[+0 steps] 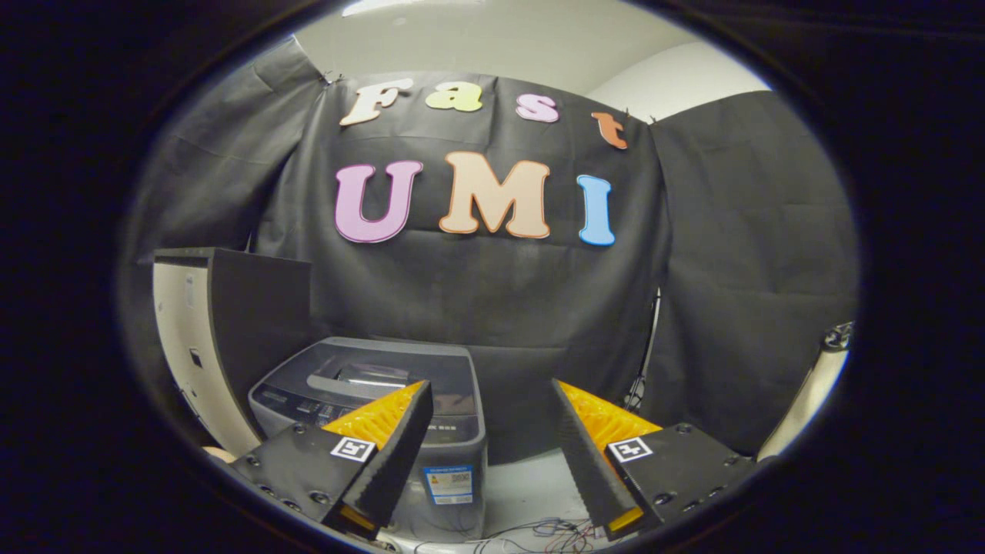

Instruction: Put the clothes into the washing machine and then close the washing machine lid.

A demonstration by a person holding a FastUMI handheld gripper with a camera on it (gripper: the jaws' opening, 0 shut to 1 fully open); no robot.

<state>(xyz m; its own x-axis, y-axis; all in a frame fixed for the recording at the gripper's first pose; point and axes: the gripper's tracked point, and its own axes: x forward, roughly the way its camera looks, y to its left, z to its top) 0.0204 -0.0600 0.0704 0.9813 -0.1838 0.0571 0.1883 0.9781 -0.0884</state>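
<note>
A small grey top-loading washing machine stands on the floor against the black cloth wall, just beyond my left finger. Its dark glass lid lies flat and closed on top, with the control panel along the front edge. My gripper is held above and in front of the machine, wide open, with nothing between its fingers. The left finger overlaps the machine's front right corner. No clothes are visible.
A tall cabinet with a pale front and dark side stands left of the washer. Loose wires lie on the light floor by the machine's base. A pale pole leans beyond the right finger.
</note>
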